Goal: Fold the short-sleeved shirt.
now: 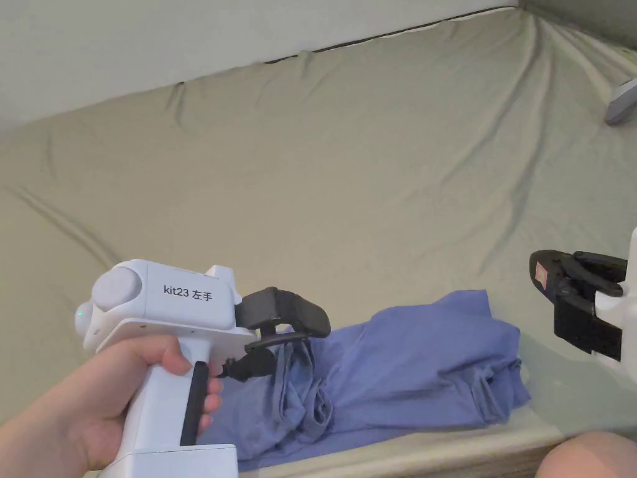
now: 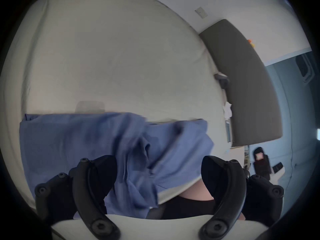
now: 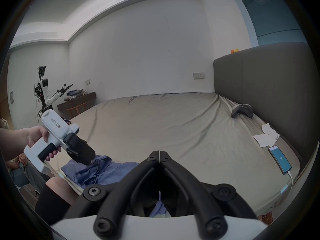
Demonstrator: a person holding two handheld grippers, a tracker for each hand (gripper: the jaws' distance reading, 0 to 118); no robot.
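At the bed's (image 1: 373,155) near edge the shirt (image 1: 404,373) lies crumpled; left gripper (image 2: 158,172) jaws stand wide around it, right gripper (image 3: 159,154) jaws are closed, empty.

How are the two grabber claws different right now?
The left gripper has its jaws spread wide with the blue shirt between them; the right gripper has its jaws closed together, tips meeting. The left one is down at the shirt; the right one is off to the side, holding nothing. Both have black jaws.

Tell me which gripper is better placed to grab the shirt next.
Left. The left gripper is open with the shirt between its jaws; the right gripper is shut, off to the side.
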